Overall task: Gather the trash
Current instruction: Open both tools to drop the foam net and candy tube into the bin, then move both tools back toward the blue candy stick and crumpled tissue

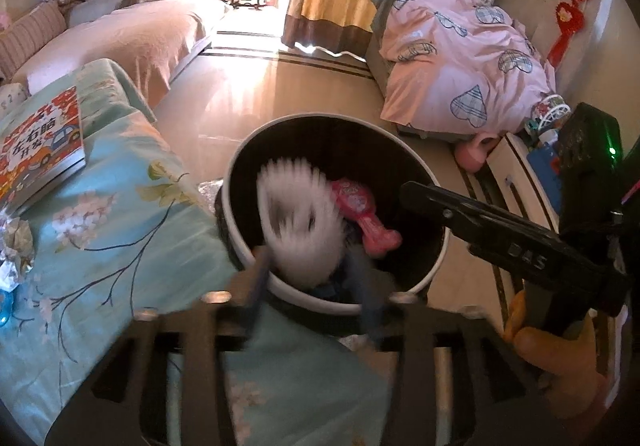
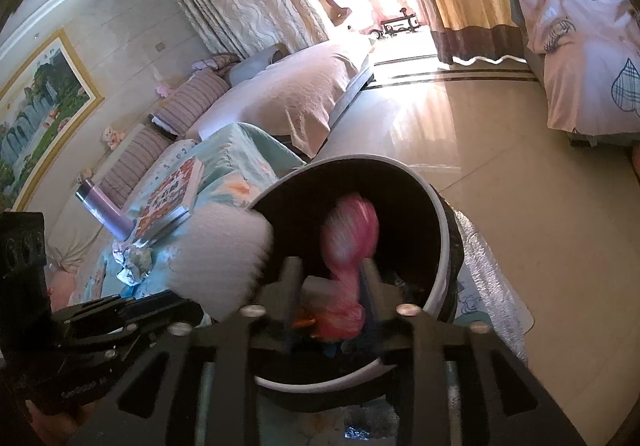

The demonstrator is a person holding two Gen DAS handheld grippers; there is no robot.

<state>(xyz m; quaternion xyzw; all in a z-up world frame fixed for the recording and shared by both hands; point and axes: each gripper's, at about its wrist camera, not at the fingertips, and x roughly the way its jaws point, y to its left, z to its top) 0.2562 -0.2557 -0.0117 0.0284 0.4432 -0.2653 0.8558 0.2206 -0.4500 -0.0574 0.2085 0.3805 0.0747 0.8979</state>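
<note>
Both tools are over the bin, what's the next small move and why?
Probably draw the left tool and right tool back from the bin: the blurred white item and pink item look released over it, and crumpled foil remains on the bedcover.

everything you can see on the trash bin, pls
The trash bin is a round, open-topped container with a white rim and outer wall and a dark interior, possibly a liner. It stands upright on the glossy tiled floor, right beside the floral-covered furniture; whether they touch is unclear. A blurred white bristly item and a pink plastic item show over its mouth in front of the two grippers; dark blue scraps lie inside. Crinkled silvery sheeting lies at its base.
</note>
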